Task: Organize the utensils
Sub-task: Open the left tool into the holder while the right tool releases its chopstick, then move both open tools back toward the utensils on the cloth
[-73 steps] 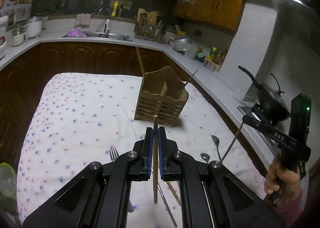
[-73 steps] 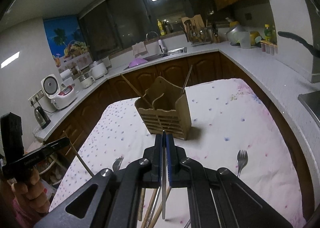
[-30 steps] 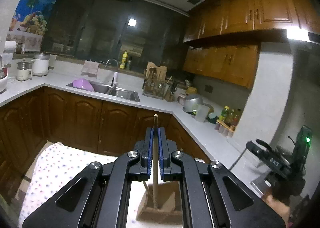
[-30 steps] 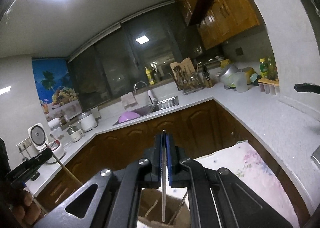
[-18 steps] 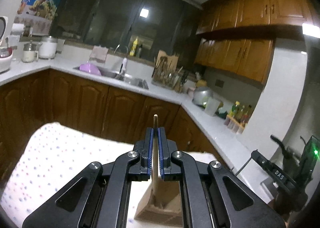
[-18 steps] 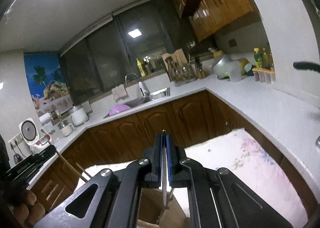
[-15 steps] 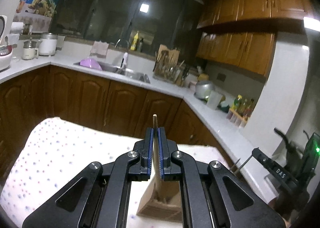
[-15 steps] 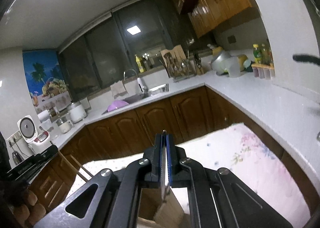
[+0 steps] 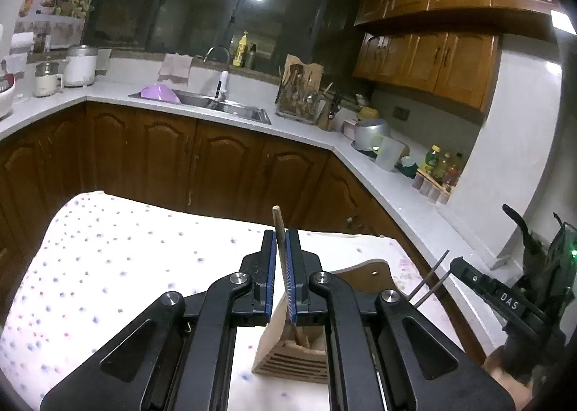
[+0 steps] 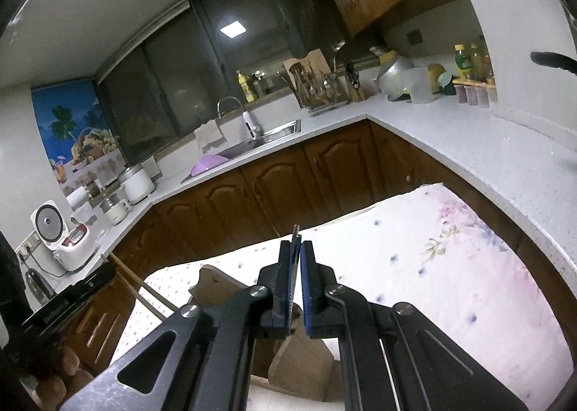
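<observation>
Tilting downward, both grippers clamped.

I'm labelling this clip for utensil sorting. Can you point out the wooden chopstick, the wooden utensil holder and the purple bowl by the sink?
wooden chopstick (image 9: pixel 278 227): left wrist view, upper shaft above the pads.
wooden utensil holder (image 9: pixel 288 362): left wrist view, slatted front wall.
purple bowl (image 9: pixel 159 93): left wrist view, its upturned side at the sink's left end.

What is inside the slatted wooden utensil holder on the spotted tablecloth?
The slatted wooden utensil holder shows brown wooden sticks, and the wooden chopstick held by the left gripper reaches in. The gripper covers its other compartments.
</observation>
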Available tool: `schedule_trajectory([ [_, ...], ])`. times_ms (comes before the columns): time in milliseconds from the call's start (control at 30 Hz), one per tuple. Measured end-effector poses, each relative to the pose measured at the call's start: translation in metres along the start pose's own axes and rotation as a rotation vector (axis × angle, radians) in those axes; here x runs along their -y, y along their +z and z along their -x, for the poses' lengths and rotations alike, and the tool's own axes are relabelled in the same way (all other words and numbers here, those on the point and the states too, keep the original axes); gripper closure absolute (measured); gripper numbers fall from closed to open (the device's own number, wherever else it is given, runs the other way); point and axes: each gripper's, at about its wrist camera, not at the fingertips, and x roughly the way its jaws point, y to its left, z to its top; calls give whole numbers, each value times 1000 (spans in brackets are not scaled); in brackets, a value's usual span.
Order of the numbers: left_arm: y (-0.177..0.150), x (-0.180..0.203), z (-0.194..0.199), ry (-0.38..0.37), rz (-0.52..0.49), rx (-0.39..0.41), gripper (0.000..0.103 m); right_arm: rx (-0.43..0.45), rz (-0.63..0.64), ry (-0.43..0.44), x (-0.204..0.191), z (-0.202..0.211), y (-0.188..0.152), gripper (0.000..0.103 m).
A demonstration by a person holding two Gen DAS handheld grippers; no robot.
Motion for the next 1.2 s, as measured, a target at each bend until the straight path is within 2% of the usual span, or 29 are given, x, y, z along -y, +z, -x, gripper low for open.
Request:
schedule_trajectory([
  [167,2,1,0,-1,-1,-16,98,-21,-31,16,5,-3,-1,93],
  [233,3,1,0,-3,1,-24,97,-28,-44,20,8,-3,0,83],
  [267,4,0,0,-4,2,-28,97,-28,-50,24,9,-3,-1,67],
  [300,4,-1,0,-5,3,-33,92,-22,-57,31,10,-1,-1,54],
  [333,5,-2,1,-6,4,-34,88,-17,-60,34,11,1,-3,52],
  [400,4,-2,5,3,5,-27,65,-15,-64,37,12,5,-3,51],
  [467,2,-3,9,5,11,-23,57,-16,-73,45,13,7,-4,49],
  [533,0,-3,13,3,8,-27,53,-15,-79,47,14,11,-5,43],
  [567,-1,-3,15,6,4,-28,47,-14,-80,49,15,13,-5,39],
  [633,-5,-2,21,24,-9,-31,32,-19,-83,56,16,18,-7,29],
  [700,-10,-4,29,53,-16,-35,5,-25,-84,59,18,23,-9,15],
  [800,-19,-8,43,76,-24,-28,2,-46,-76,67,20,34,-16,11],
  [933,-36,-13,61,106,-46,-50,2,-83,-69,76,21,48,-33,10],
  [1200,-80,-30,97,112,-18,-125,2,-164,-26,84,15,82,-74,10],
])
